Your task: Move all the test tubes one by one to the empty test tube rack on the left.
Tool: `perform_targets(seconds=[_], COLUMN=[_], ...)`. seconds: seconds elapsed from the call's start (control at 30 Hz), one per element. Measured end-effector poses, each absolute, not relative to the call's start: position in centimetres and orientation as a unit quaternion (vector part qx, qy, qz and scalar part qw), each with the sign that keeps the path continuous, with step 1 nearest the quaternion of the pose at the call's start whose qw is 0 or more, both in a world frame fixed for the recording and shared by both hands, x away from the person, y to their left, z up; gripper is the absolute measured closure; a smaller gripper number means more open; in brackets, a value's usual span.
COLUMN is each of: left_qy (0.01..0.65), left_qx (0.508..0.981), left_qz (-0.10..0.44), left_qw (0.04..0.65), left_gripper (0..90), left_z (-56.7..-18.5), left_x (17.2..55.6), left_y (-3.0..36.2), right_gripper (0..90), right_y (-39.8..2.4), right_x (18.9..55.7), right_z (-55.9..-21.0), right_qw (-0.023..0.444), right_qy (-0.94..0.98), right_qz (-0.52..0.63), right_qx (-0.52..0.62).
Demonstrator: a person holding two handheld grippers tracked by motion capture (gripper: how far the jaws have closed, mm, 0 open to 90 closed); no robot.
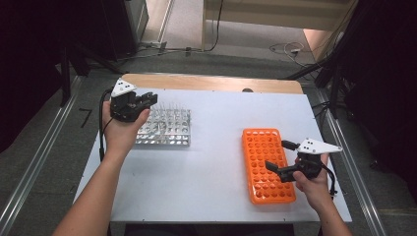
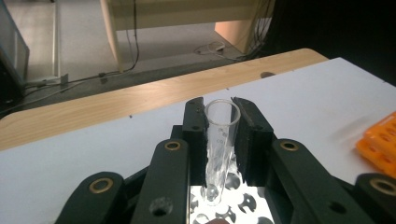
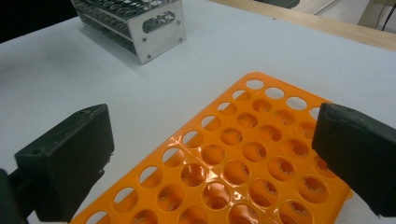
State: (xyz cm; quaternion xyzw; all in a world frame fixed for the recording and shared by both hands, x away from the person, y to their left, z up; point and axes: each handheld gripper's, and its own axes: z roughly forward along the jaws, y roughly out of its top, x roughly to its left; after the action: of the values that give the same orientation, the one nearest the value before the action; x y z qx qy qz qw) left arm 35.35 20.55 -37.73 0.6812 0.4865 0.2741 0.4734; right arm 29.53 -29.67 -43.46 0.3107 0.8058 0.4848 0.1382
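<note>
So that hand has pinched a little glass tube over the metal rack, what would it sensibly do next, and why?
Probably lift the tube straight up, clear of the rack. The left gripper has its jaws shut on the clear glass test tube, whose lower end still sits down among the metal rack's holes. The orange rack looks empty, with the right gripper open over it, so it is likely the destination.

Surface: white table top [image 1: 211, 162], wooden strip [image 1: 211, 82] along its far edge.
Left, far side: metal tube rack [image 1: 167, 129], standing directly on the white top.
Right, near side: orange tube rack [image 1: 267, 164], flat on the top, well apart from the metal one.
</note>
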Motion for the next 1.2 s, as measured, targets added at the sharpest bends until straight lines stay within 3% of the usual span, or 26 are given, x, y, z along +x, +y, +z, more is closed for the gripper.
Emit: perform_targets(seconds=[0.47, 1.2], left_qy=[0.504, 0.527], left_qx=[0.679, 0.693], left_qz=[0.286, 0.258], left_qw=[0.451, 0.419], left_gripper=[76.0, 75.8], left_z=[-39.7, -42.5], left_x=[37.9, 38.8], left_y=[20.6, 20.5], right_gripper=[0.0, 0.0], right_y=[-29.8, -29.8], right_x=[29.6, 29.6], right_z=[-43.4, -43.4], right_qw=[0.136, 0.14], right_qy=[0.805, 0.805], right_qz=[0.486, 0.486], right_qx=[0.312, 0.309])
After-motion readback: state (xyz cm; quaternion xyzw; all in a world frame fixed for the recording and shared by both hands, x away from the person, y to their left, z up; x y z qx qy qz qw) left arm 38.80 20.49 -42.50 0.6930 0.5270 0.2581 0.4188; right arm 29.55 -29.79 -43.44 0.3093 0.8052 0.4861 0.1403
